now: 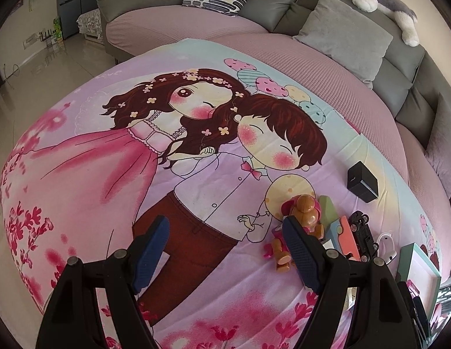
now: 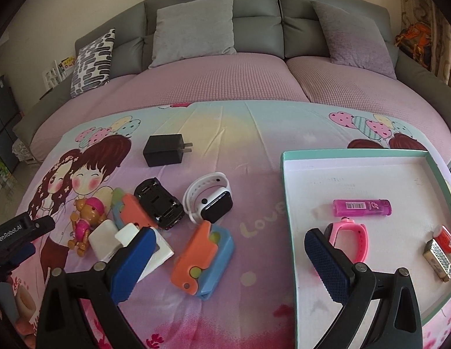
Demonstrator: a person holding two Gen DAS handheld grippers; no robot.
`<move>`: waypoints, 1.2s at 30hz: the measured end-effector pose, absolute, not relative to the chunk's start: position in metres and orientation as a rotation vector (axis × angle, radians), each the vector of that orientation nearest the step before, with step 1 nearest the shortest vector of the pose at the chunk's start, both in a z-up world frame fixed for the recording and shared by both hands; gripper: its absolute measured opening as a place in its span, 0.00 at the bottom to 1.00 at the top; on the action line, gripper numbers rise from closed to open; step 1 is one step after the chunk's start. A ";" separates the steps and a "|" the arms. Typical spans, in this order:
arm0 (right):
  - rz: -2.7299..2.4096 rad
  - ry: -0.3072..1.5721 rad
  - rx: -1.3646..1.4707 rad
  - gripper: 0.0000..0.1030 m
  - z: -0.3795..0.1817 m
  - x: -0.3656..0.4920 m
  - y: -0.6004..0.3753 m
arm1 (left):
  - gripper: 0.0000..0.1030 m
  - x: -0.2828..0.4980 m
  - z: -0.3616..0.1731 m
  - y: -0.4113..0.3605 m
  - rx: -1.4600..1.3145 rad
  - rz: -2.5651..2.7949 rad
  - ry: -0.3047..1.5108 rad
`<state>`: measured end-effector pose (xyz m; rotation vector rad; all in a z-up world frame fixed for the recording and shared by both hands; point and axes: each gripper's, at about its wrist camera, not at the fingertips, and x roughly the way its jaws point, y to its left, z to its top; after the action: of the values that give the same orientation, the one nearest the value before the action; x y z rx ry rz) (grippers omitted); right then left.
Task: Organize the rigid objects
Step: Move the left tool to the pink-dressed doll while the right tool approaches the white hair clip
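Two wide-open, empty grippers hover over toys and gadgets on a cartoon-print blanket, beside a shallow box.

From the left: the left gripper (image 1: pixel 225 231) holds nothing, its blue pads apart over bare blanket (image 1: pixel 138 160), just beside the toy dog (image 2: pixel 87 218). Next come a white charger (image 2: pixel 104 240), a black toy car (image 2: pixel 160 206), a black plug (image 2: pixel 164 149) farther back, a white watch (image 2: pixel 209 200) and an orange-and-blue toy (image 2: pixel 203 257). The right gripper (image 2: pixel 228 238) gapes empty above that toy. In the box (image 2: pixel 286 203) lie a pink lighter (image 2: pixel 361 207), a pink watch (image 2: pixel 352 240) and a small patterned block (image 2: pixel 439 260).
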<state>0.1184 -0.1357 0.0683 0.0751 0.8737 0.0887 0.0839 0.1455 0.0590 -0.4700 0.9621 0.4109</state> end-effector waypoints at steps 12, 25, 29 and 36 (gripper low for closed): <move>0.198 0.910 0.074 1.00 0.055 0.120 -0.107 | 0.78 0.091 0.049 0.140 -0.426 0.395 0.997; 0.235 0.963 0.052 1.00 0.041 0.122 -0.099 | 0.78 0.099 0.042 0.131 -0.408 0.367 1.033; 0.252 0.987 0.041 1.00 0.036 0.123 -0.095 | 0.78 0.099 0.042 0.129 -0.405 0.362 1.033; 0.279 0.990 0.027 1.00 0.033 0.124 -0.087 | 0.78 0.099 0.043 0.128 -0.404 0.357 1.038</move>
<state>0.1243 -0.0872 0.0326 0.0271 0.9899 0.2791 0.0992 0.1279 0.0430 -0.4043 1.0383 0.3572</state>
